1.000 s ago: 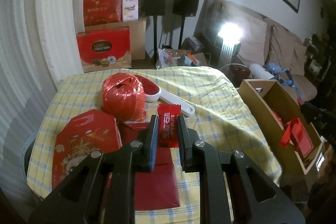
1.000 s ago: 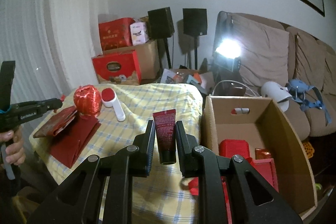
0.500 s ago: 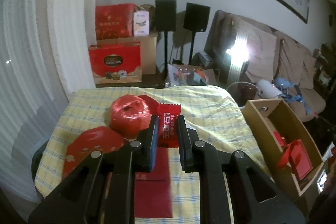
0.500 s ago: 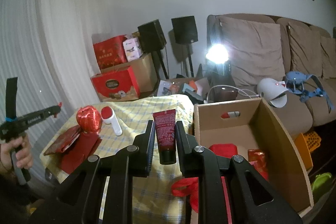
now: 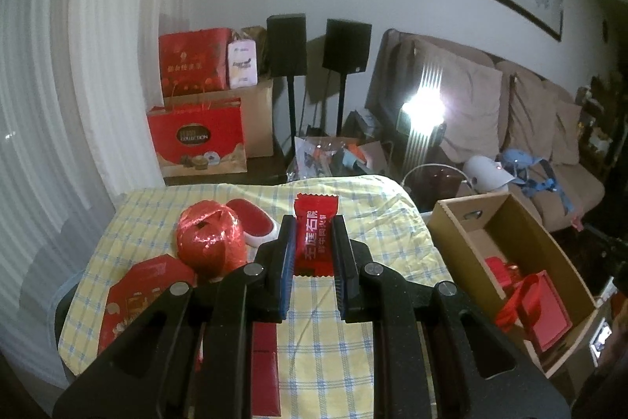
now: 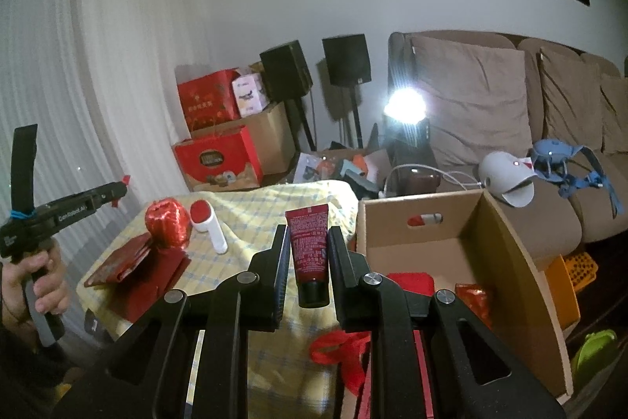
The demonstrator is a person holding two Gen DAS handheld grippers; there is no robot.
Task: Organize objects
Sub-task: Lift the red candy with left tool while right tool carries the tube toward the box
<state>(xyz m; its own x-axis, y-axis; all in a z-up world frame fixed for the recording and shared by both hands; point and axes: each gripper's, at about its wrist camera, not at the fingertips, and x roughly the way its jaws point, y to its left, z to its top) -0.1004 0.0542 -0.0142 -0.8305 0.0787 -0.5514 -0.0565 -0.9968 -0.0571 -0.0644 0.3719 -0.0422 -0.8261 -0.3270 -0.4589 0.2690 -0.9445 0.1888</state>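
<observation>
While each hand-held gripper clamps its own find: left a red candy wrapper, right a red tube.

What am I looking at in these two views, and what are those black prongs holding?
No robot here: a person carries a hand-held claw in each hand, each with a camera looking along its two prongs. In the left view, the left claw is shut on a red candy packet. In the right view, the right claw is shut on a dark red tube, cap down. On the checked tablecloth lie a red ribbon ball, a lint brush and red envelopes. Right of it stands a cardboard box with red things inside.
</observation>
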